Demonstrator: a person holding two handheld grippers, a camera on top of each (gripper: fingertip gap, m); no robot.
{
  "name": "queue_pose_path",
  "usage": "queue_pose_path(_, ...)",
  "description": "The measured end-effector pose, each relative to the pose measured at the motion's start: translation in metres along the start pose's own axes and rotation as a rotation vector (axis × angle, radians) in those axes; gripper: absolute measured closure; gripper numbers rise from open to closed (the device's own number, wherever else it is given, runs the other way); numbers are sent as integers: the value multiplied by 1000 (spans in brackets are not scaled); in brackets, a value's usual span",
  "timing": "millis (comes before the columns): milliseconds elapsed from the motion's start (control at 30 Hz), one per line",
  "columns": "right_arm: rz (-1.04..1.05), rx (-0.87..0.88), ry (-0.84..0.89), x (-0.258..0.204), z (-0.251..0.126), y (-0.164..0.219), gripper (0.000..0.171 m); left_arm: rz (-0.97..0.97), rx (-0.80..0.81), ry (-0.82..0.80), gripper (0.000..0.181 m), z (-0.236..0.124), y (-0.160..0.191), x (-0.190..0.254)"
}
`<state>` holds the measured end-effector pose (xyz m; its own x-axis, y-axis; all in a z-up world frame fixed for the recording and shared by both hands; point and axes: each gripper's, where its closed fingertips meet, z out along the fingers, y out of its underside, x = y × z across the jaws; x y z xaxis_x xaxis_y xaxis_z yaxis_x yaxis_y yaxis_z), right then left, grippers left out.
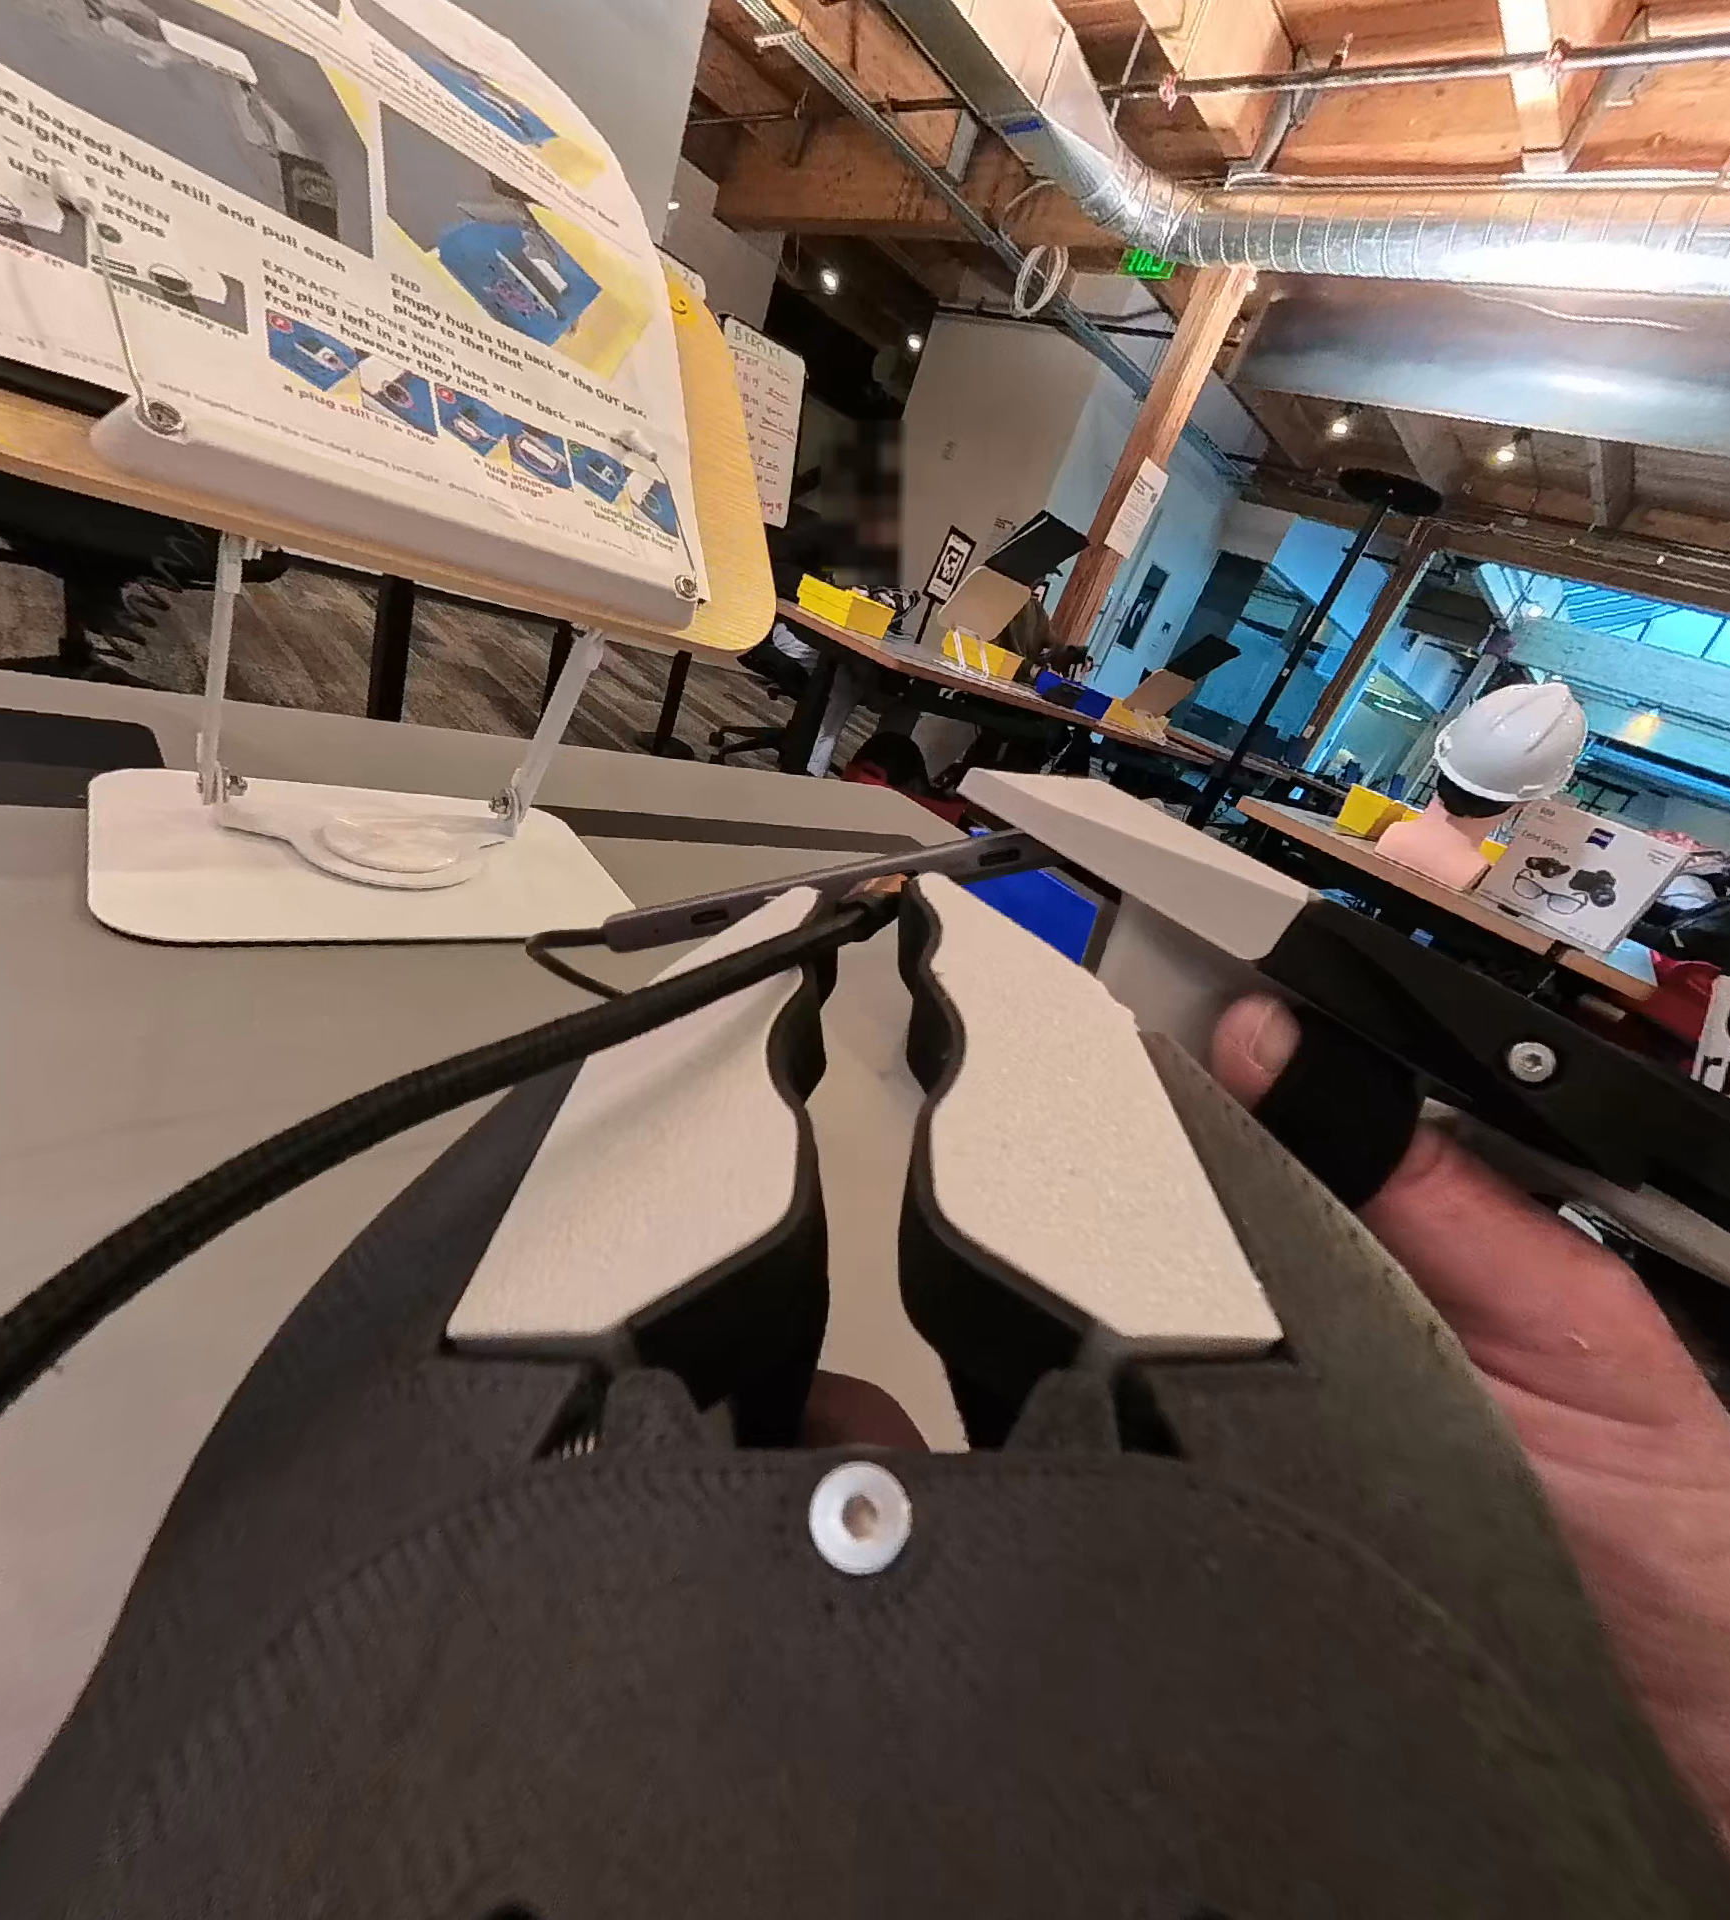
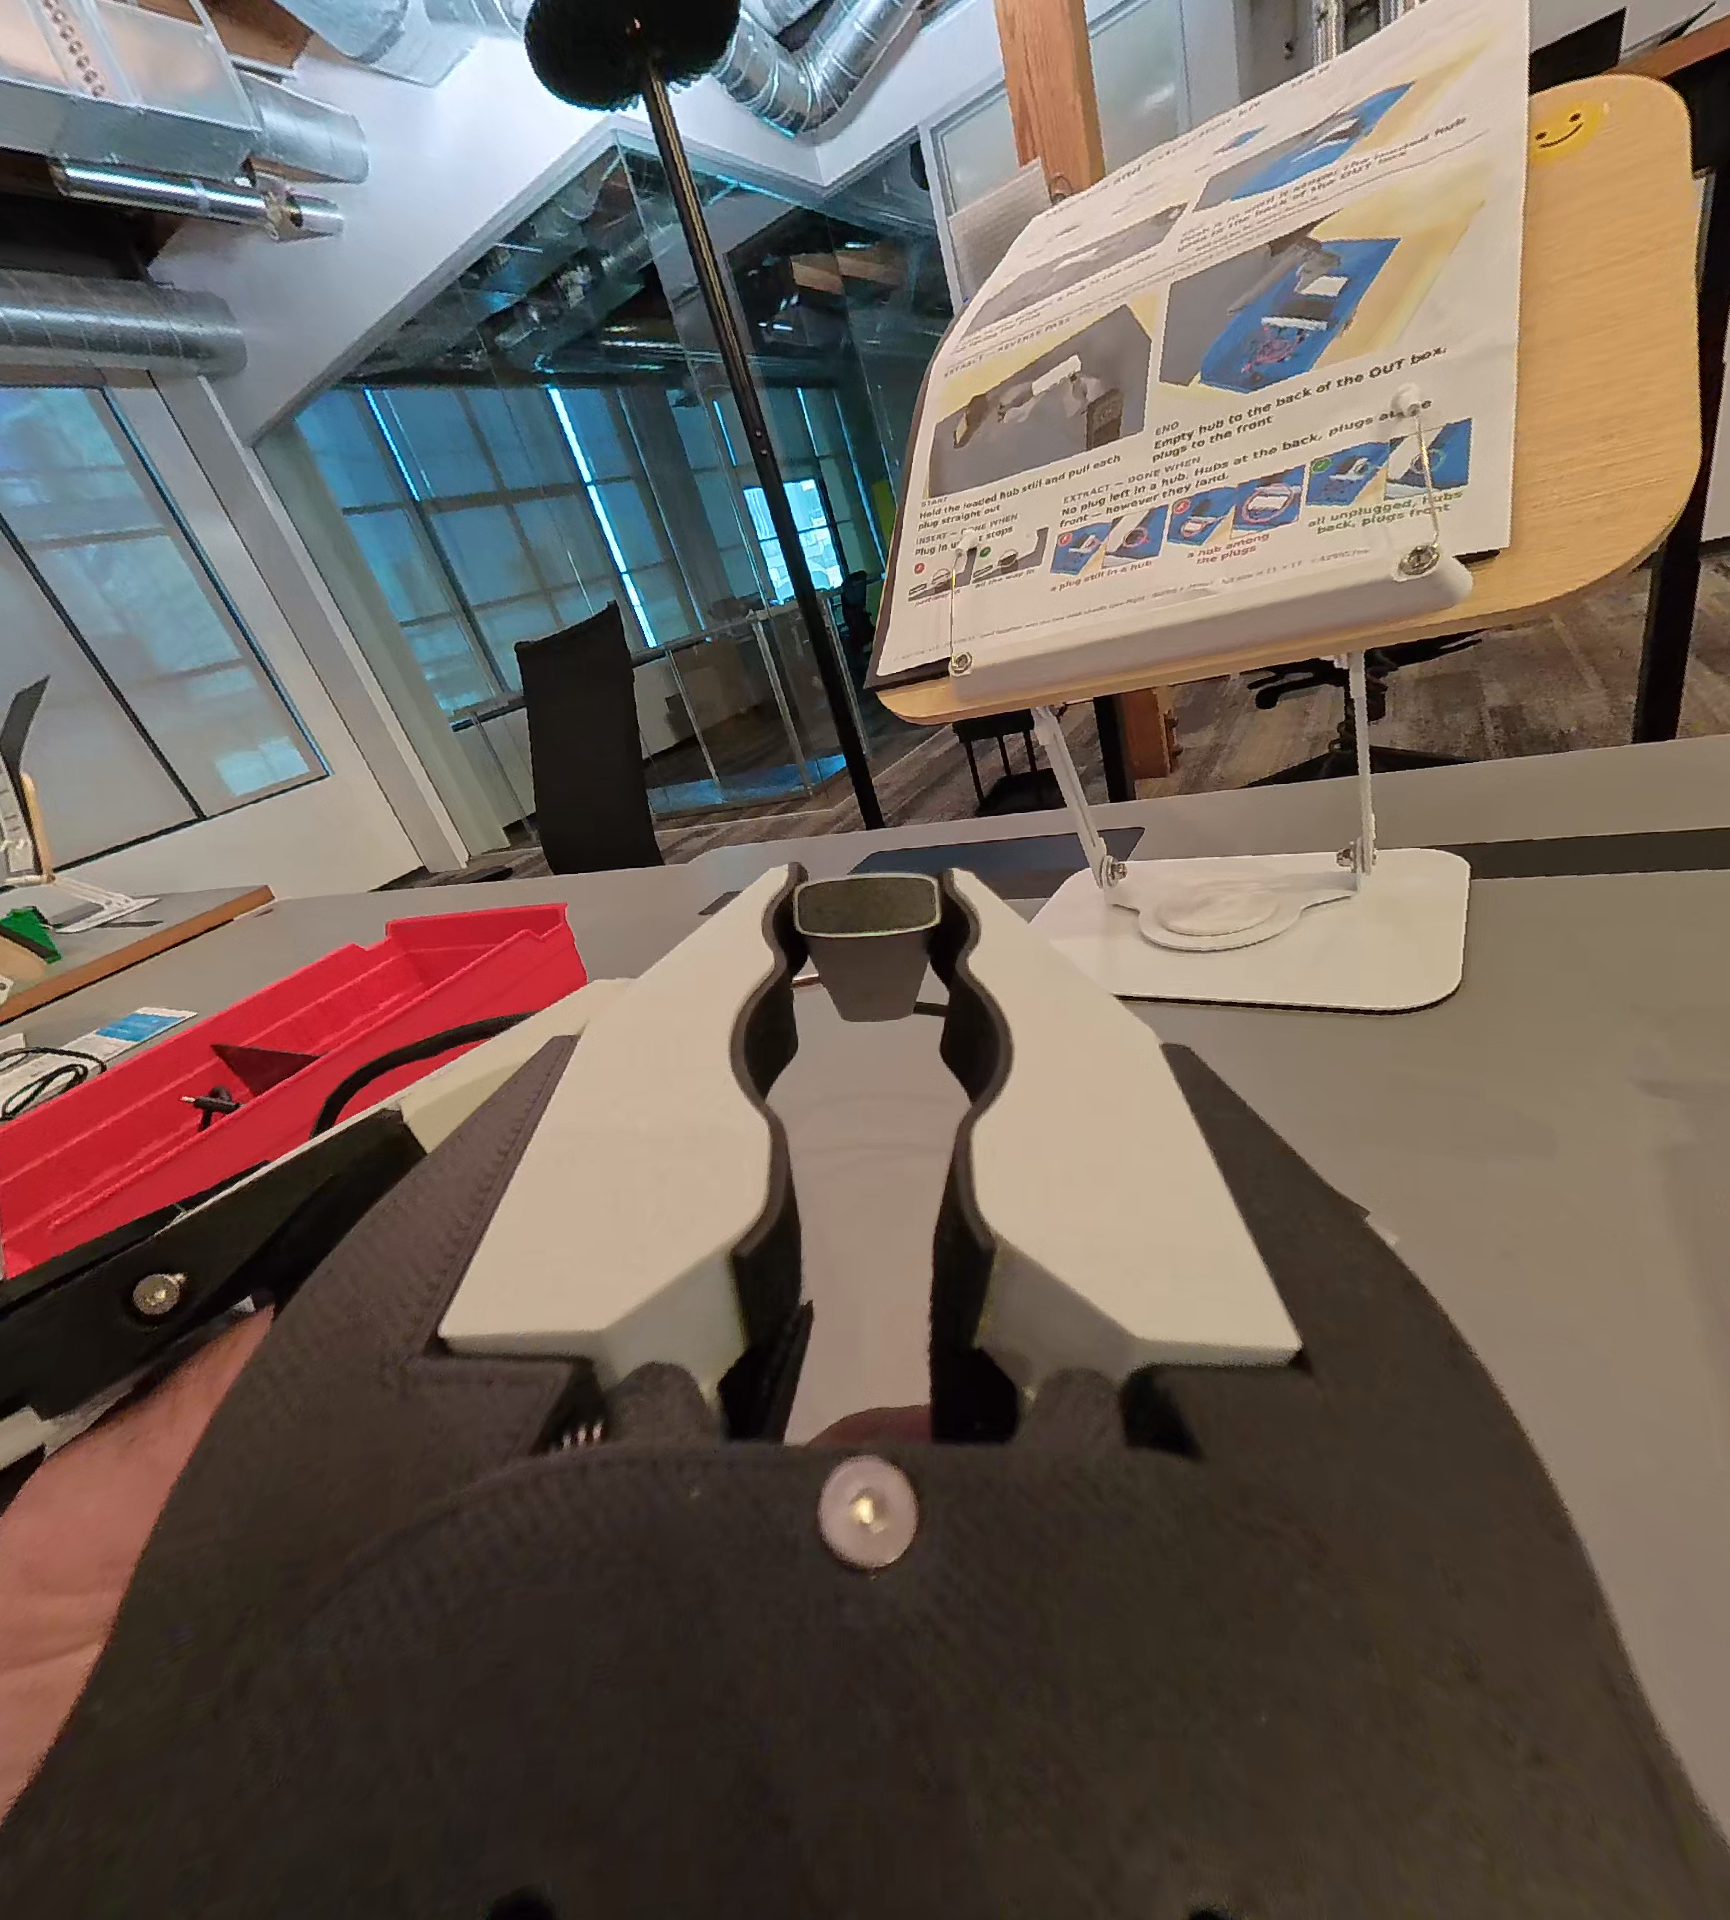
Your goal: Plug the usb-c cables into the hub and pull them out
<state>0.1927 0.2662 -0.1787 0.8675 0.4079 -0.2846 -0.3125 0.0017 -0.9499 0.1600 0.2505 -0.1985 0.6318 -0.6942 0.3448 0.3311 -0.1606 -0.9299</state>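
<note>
Document stand (image 2: pixel 1256 935) on table (image 2: pixel 1567 1143), red tray (image 2: pixel 269 1060) leftward.

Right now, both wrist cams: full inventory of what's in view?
hub: one, dark grey, clamped at the right gripper's tips above the table.
braided cable: one, black, plug end at the left gripper's tips beside the hub.
red tray: one, on the table, left in the right wrist view.
blue bin: one, partly hidden behind the grippers.
instruction sheet stand: one, white base, back of the table.
table: one, grey.
hard hat: one, white, on a mannequin head in the background.
left gripper: one, white fingers.
right gripper: one, white fingers.
</note>
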Motion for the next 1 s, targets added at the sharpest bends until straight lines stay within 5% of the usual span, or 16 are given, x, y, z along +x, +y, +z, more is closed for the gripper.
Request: queue_pose_path(1000,-54,-17,-66,-12,-1,-4,149,52,45,35,170,0,-10,5)
